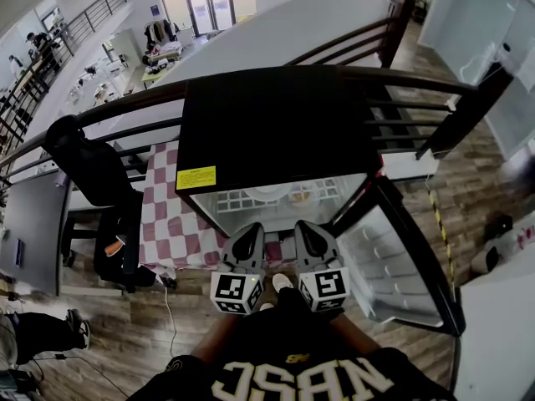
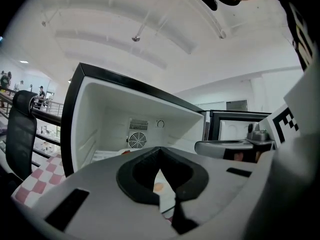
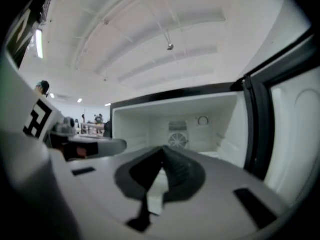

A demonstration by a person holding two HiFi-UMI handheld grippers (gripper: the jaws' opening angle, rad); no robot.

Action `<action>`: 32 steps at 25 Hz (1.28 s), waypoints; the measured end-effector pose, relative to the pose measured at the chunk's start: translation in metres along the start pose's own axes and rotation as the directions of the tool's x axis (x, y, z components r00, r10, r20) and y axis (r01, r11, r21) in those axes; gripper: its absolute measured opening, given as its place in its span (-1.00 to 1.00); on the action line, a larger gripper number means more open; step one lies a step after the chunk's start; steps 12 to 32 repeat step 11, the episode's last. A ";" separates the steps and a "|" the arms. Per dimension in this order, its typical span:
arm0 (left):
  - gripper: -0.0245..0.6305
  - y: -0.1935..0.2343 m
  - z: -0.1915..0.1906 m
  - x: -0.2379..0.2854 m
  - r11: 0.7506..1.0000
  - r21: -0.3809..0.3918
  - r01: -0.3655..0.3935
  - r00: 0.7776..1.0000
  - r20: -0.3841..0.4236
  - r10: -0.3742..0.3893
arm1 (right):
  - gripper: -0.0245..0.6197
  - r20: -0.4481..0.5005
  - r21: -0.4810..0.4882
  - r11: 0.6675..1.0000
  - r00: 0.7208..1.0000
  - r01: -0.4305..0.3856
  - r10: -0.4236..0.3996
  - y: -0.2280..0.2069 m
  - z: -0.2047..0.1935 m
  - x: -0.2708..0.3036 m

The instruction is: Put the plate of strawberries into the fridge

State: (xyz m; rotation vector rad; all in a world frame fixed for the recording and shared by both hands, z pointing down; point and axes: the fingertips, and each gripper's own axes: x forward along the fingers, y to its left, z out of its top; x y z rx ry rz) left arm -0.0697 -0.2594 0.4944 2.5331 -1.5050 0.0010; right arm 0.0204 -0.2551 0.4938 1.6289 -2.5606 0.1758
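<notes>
A small black fridge (image 1: 267, 128) stands open, its door (image 1: 399, 257) swung out to the right. A white plate (image 1: 269, 193) rests on the wire shelf inside; what lies on it is too small to make out. In the left gripper view a bit of red (image 2: 125, 152) shows low on that shelf. My left gripper (image 1: 249, 232) and right gripper (image 1: 303, 228) hover side by side just in front of the opening. Both are shut and hold nothing. Each gripper view looks into the white interior over closed jaws: left gripper (image 2: 159, 150), right gripper (image 3: 162, 149).
A black office chair (image 1: 92, 174) stands left of the fridge on a red and white checkered mat (image 1: 167, 215). A dark railing (image 1: 393, 82) runs behind the fridge. A fan grille (image 3: 176, 140) sits on the fridge's back wall. A cable (image 1: 170, 316) trails on the wooden floor.
</notes>
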 end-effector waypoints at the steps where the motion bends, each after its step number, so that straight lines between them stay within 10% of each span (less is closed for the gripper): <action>1: -0.86 -0.001 0.000 -0.001 1.000 -0.001 0.001 1.000 0.002 -0.001 | -0.86 -0.001 0.001 1.000 1.000 0.002 -0.002 -0.001 0.000 -0.001; 32: -0.86 0.001 -0.005 -0.005 0.999 -0.032 -0.007 1.000 -0.002 0.007 | -0.86 -0.022 0.030 1.000 1.000 -0.001 0.001 -0.001 -0.007 -0.003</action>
